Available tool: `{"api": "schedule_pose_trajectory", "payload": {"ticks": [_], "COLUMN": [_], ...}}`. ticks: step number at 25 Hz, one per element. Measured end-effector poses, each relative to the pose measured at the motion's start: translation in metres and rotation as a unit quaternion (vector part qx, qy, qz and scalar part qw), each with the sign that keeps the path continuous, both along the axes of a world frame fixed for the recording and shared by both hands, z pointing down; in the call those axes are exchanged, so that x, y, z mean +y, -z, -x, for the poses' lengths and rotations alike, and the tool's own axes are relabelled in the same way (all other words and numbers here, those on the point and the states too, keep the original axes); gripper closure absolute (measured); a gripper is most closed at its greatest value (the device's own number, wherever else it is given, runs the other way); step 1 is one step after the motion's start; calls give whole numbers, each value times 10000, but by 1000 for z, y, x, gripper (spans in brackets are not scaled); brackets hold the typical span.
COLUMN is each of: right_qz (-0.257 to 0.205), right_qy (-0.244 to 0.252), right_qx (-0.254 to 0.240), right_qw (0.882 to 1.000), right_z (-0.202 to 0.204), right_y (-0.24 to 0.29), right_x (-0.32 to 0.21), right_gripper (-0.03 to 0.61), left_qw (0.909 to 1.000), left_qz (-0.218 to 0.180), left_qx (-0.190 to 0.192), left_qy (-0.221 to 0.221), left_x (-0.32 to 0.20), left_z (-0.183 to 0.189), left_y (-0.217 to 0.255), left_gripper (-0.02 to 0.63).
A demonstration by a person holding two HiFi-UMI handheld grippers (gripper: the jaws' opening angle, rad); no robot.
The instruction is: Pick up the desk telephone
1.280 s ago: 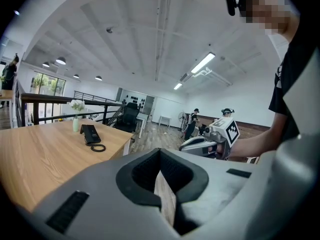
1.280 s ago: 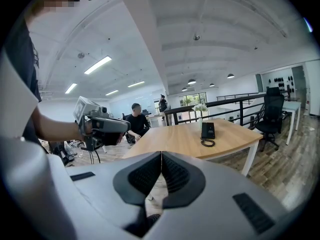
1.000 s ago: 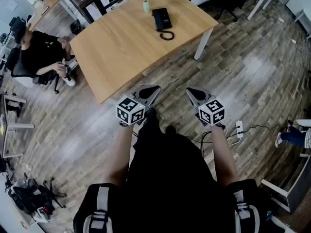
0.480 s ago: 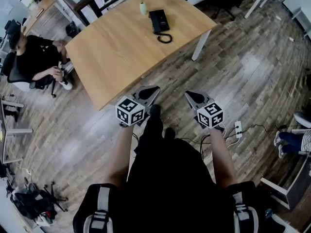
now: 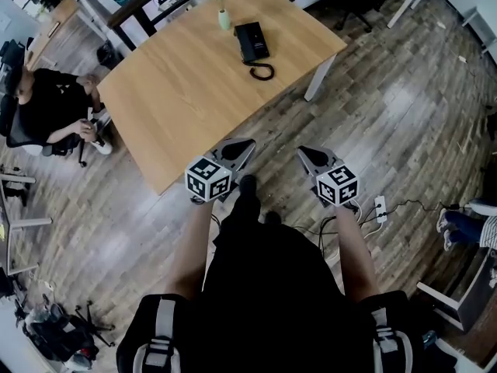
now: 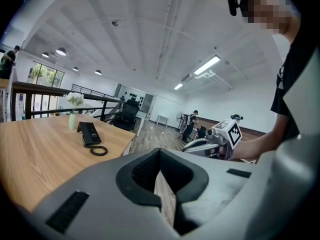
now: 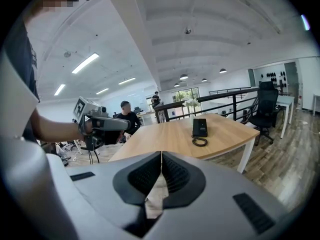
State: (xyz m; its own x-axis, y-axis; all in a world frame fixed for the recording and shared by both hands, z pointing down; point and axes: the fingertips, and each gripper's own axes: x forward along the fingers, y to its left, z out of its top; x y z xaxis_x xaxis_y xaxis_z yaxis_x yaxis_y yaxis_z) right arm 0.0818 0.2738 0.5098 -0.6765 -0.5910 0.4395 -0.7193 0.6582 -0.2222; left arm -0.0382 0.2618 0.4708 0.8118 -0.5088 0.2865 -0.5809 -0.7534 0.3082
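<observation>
I find my left gripper [image 6: 160, 153] clenched, jaws closed tip to tip with nothing between them; my right gripper [image 7: 161, 155] is likewise clenched and empty; both are held out side by side in front of me, over the wood-plank floor [image 5: 404, 123] and short of the near edge of the light wooden table [image 5: 178, 99]. The black desk telephone [image 5: 252, 41] lies flat on the far part of that table, well apart from both grippers; its coiled cord [image 5: 262, 71] rests in a loop on the tabletop just beside it, on the side nearer me; a small vase [image 5: 224, 18] of white flowers stands upright just to its left in the head view. A seated person [image 5: 50, 103] in black is beside the table's left end; a white power strip [image 5: 380, 207] lies on the floor to my right.
</observation>
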Motion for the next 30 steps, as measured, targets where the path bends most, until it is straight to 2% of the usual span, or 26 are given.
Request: {"api": "schedule_pose_trajectory", "payload": {"ticks": [12, 30], "right_qz": [57, 220], "right_qy": [-166, -704], "right_qx": [-9, -18], "right_qw": [9998, 9973], "right_z": [11, 1], "right_y": [-4, -15], "right_x": [-73, -122], "right_gripper": [554, 554], "left_qw": [9997, 9966], "left_qz": [-19, 115], "left_qx": [-16, -32], "left_qy": [-237, -817], "left_x": [-77, -139], "left_z": [4, -11], "left_y": [4, -7], "left_gripper": [592, 592]}}
